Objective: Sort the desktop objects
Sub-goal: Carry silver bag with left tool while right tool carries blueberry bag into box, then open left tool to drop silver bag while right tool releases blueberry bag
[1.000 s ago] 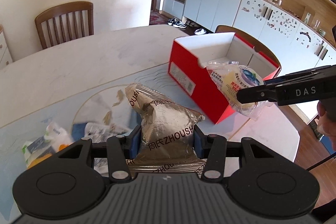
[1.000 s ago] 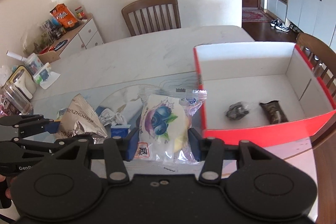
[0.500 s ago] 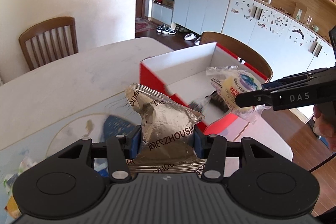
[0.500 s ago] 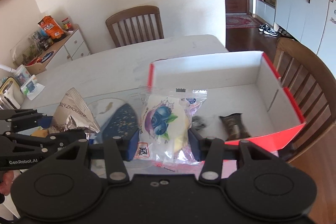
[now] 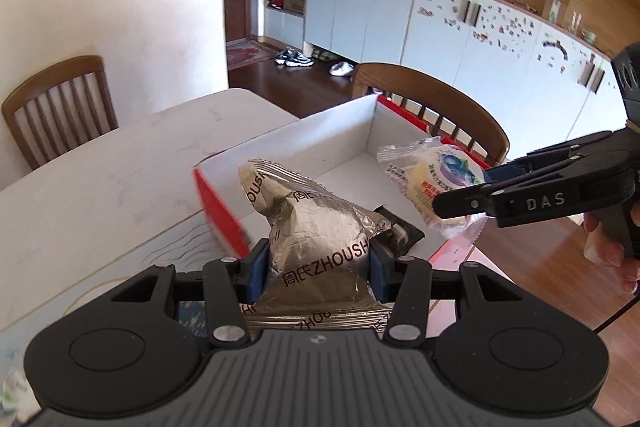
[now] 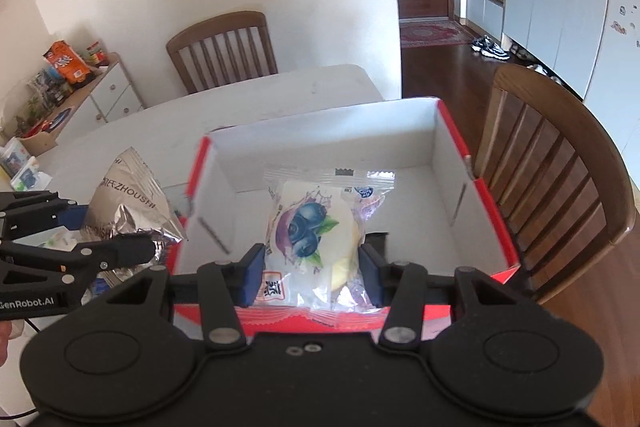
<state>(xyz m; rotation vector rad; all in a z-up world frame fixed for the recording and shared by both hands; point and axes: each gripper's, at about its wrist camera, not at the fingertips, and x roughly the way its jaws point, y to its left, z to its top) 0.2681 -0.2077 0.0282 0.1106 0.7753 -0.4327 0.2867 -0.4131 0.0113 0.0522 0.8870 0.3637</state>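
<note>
- Left wrist view: my left gripper (image 5: 318,259) is clamped on the crinkled silver foil snack bag printed ZHOUSHI (image 5: 316,223), blue pads pressed into both its sides, the bag standing up out of the jaws.
- The bag hangs over the near corner of the red cardboard box with the white inside (image 5: 332,135), which sits on the pale marble-look table (image 5: 100,179). A dark wrapped snack (image 5: 400,231) lies on the box floor just behind the bag.
- To the right, my right gripper (image 5: 460,193) holds the clear-wrapped blueberry cake (image 5: 436,179) above the box's far side (a hand (image 5: 608,247) shows at the edge).
- Right wrist view: my right gripper (image 6: 312,273) is clamped on the blueberry cake (image 6: 312,223), which stands upright over the box interior (image 6: 440,131).
- My left gripper (image 6: 120,247) with the foil bag (image 6: 128,203) is at the box's left wall, seemingly not fully over the opening.
- Judgement: the step in hand is carrying both snacks to the box for deposit.
- Next move: bring the foil bag fully inside the rim, lower both, then part the jaws so each packet drops clear of the walls.
</note>
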